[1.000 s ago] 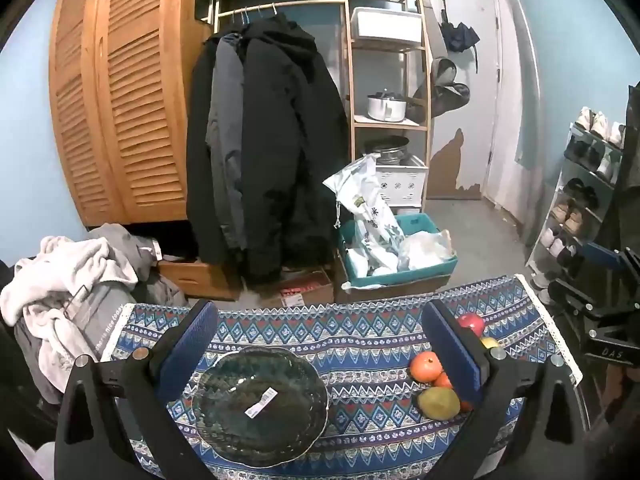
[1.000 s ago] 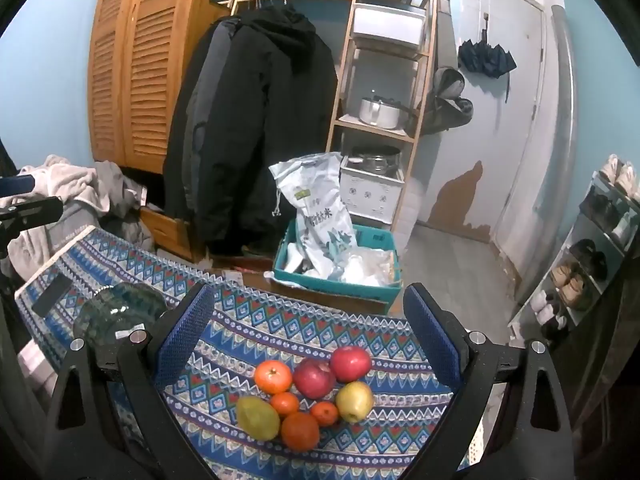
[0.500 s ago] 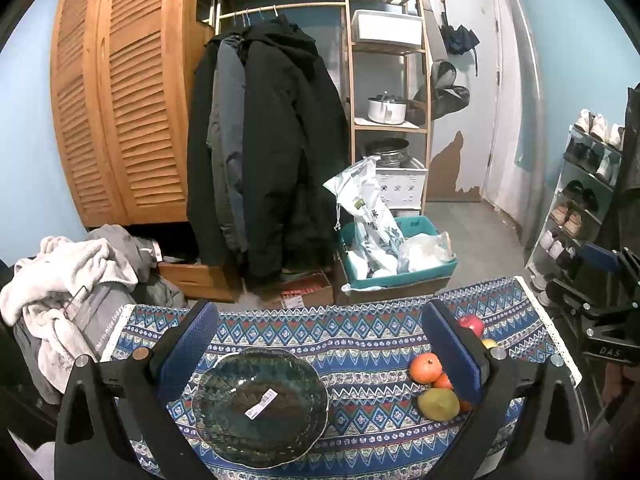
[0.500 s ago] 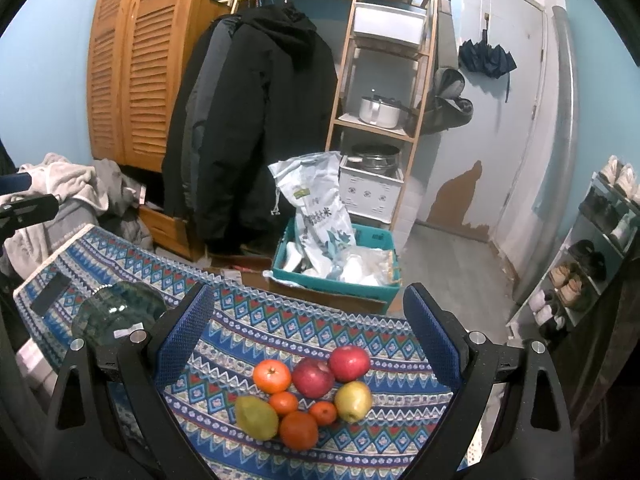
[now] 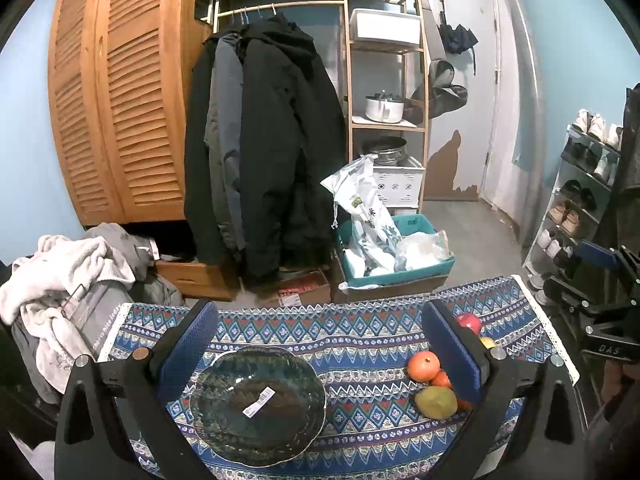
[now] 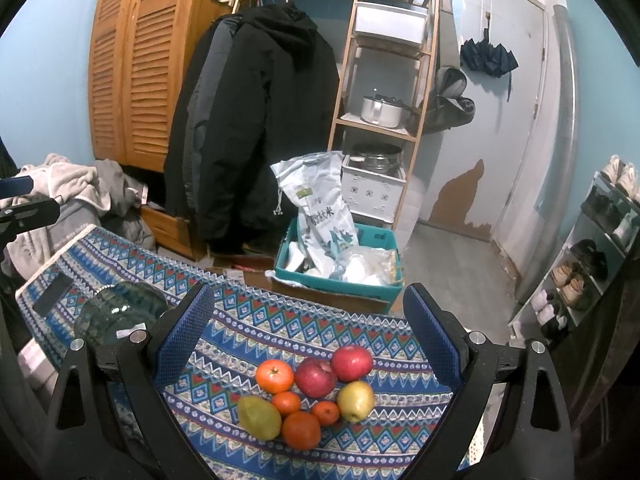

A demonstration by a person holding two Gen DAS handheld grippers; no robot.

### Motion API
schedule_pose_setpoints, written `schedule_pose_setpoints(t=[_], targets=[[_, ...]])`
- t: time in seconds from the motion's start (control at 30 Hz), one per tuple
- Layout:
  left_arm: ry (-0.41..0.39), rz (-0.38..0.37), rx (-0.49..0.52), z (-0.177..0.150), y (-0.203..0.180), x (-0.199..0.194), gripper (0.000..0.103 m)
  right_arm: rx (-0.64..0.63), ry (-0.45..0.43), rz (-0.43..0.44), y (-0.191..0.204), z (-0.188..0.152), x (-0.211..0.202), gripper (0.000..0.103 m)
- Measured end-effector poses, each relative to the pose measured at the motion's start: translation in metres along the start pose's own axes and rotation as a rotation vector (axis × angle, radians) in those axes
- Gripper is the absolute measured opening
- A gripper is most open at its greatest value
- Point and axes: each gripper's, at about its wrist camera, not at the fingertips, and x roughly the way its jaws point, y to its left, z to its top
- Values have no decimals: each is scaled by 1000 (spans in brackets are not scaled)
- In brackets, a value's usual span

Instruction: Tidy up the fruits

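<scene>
A small room with pale blue walls. Beyond the jaws, at far left, stands a wooden wardrobe with slatted doors. Dark coats hang from a rail beside it. Right of the coats, a light wooden shelf unit holds white bins and metal pots. A teal crate with a printed bag and plastic wrapping sits on the grey floor, just past the bench with its patterned blue cloth. A white door with peeling paint low down lies further right, and a shoe rack at far right. Rumpled clothes pile at far left.
</scene>
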Motion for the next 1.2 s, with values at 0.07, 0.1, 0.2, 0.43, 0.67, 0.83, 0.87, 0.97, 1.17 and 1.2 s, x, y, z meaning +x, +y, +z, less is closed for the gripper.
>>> schedule_pose_setpoints(t=[0.07, 0.1, 0.2, 0.43, 0.67, 0.83, 0.87, 0.97, 1.17, 1.2], targets=[[-2, -1, 5, 0, -1, 0, 103, 0, -1, 0, 0, 0, 0, 94], [-1, 0, 5, 0, -1, 0, 103, 0, -1, 1, 0, 0, 0, 94], [0, -1, 8, 0, -3, 1, 103, 1, -1, 3, 0, 0, -1, 94], [1, -6, 5, -1, -3, 1, 103, 0, -1, 4, 1, 1, -1, 94], [1, -8, 5, -2, -4, 1, 103, -1, -1, 2, 1, 0, -1, 94], [2, -9, 4, -2, -5, 0, 103, -2, 1, 2, 1, 1, -1, 94], [1, -10, 4, -2, -5, 0, 103, -1, 0, 1, 1, 0, -1, 94], [-1, -12, 6, -3, -5, -1, 103, -1, 1, 3, 2, 0, -1, 94], [2, -17, 7, -3, -5, -1, 103, 0, 1, 3, 2, 0, -1, 94], [2, -18, 5, -3, -5, -1, 103, 0, 1, 2, 2, 0, -1, 94]])
